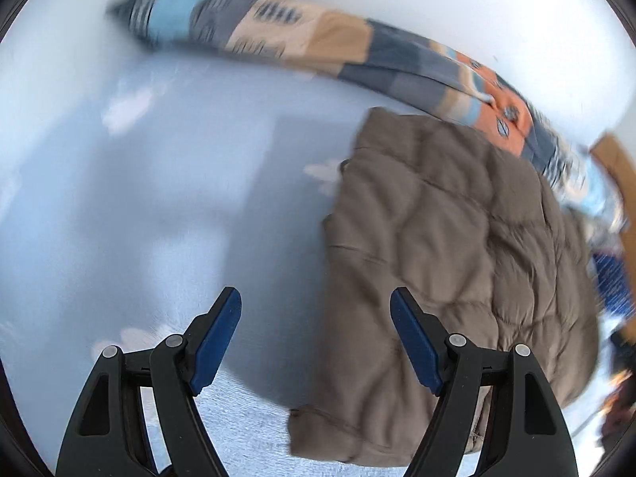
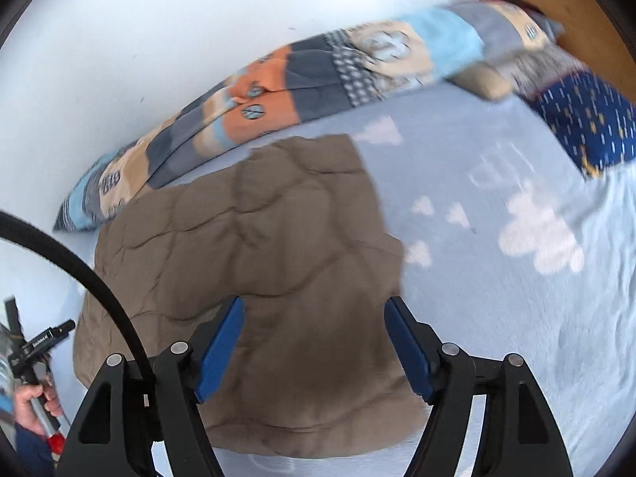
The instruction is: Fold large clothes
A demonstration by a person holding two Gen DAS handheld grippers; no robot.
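- Left claw (image 1: 316, 342): blue pads spread wide, nothing between them; it hangs over bare sheet, with the near edge of the jacket just under its right-hand pad.
- Right claw (image 2: 314, 348): also spread wide and empty — it hovers above the jacket's near end, no pad pressing on the cloth as far as I can tell.
- Brown quilted jacket (image 2: 254, 262): lies on the bed (image 2: 497, 318), already doubled into a rough, thick rectangle; one long side runs towards the patchwork cushion (image 2: 278, 79) by the white wall (image 2: 159, 20). Both views are motion-blurred, so fine seams and any zip cannot be made out.
- Handling, judged: puffy padded fabric, light for its bulk, soft, no stiffness of its own. The shell looks smooth — probably slippery, and the filling will spring back when released.
- Where to take hold, judged: at an edge or corner of the folded stack, biting through all layers, not on the domed middle where pads would slide off. Two corners of one short end, one per claw, should keep the layers aligned.
- Surroundings: pale blue sheet with white shapes; a dark blue patterned pillow (image 2: 588, 119) well apart at the far end; a person's hand (image 2: 33, 401) on the other handle at the right view's lower left.
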